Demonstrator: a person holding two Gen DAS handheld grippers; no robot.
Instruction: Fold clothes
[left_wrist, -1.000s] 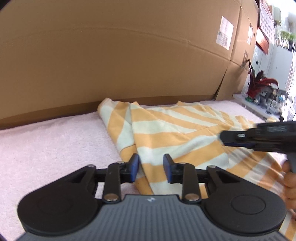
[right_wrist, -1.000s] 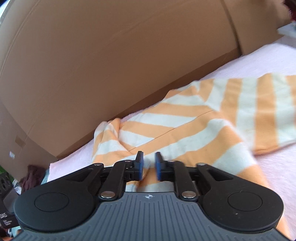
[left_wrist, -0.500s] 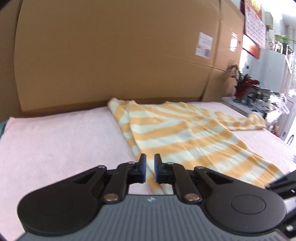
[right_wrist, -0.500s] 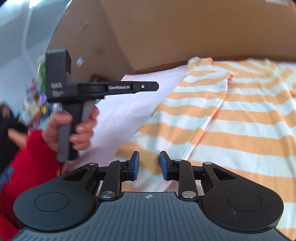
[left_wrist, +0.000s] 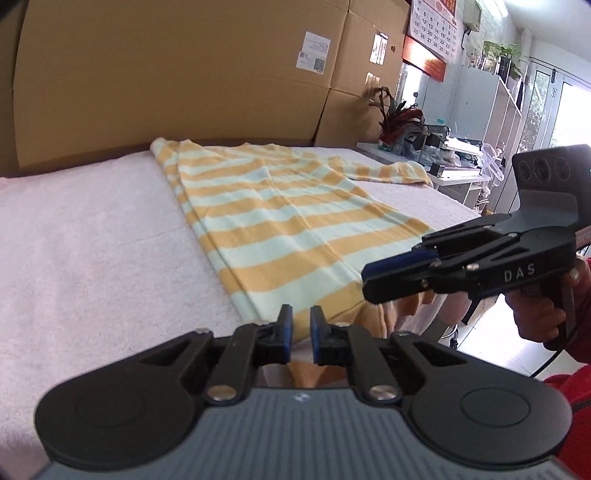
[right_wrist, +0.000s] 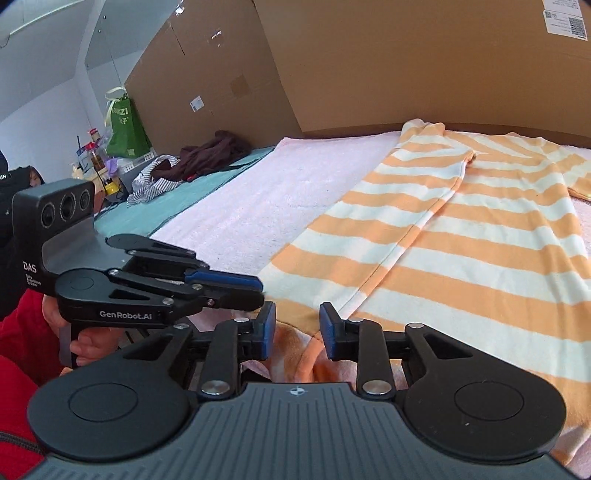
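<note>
While both grippers hang apart and empty, the striped shirt (hem nearest) runs lengthwise toward the cardboard boxes.

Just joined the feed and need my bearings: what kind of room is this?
Probably a storeroom or workshop used as a folding station, not a home: big cardboard boxes line the wall, metal shelving stands by the door, and the striped shirt lies on a towel-covered table.
</note>
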